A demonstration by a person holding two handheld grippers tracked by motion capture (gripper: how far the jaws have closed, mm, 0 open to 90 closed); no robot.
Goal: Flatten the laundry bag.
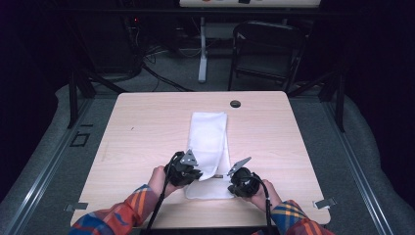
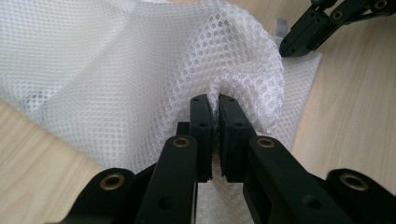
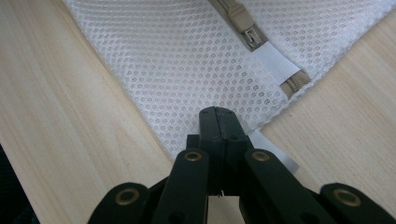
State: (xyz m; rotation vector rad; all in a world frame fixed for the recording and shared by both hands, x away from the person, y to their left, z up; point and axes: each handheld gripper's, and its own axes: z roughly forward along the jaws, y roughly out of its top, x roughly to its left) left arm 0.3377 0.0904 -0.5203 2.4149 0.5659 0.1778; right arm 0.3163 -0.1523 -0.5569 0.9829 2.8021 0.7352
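Near edge: your sleeves come in over the table's (image 1: 147, 127) front edge, plaid cuffs at the bottom, both hands close together near the middle.
Left gripper: your left gripper (image 2: 214, 105) has its jaws pressed nearly together on a raised fold of the white mesh bag (image 1: 209, 142); the fabric bunches up and bulges over the tips.
Right gripper: your right gripper (image 3: 218, 114) is closed down tight, tips at the bag's near corner; mesh edge and a small white tab lie right under the jaws, and I can't tell if any cloth is really pinched between them.
Bag: it lies lengthwise down the table's middle, near end between your two grippers, far end reaching toward the back.
Left gripper view extra: the lifted wrinkle and the mesh weave, plus your other gripper's black arm at upper right, near the bag's edge.
Right gripper view extra: a tan zipper (image 3: 245, 25) with its pull, crossed by a white fabric band, running toward the bag's corner; the mesh here lies flat on the wood.
Room to move: bare wood wide open left and right of the bag, and a strip beyond its far end.
Far edge: a dark round grommet (image 1: 235, 104) sits just past the bag near the back edge; a black chair (image 1: 266, 49) stands on the floor beyond.
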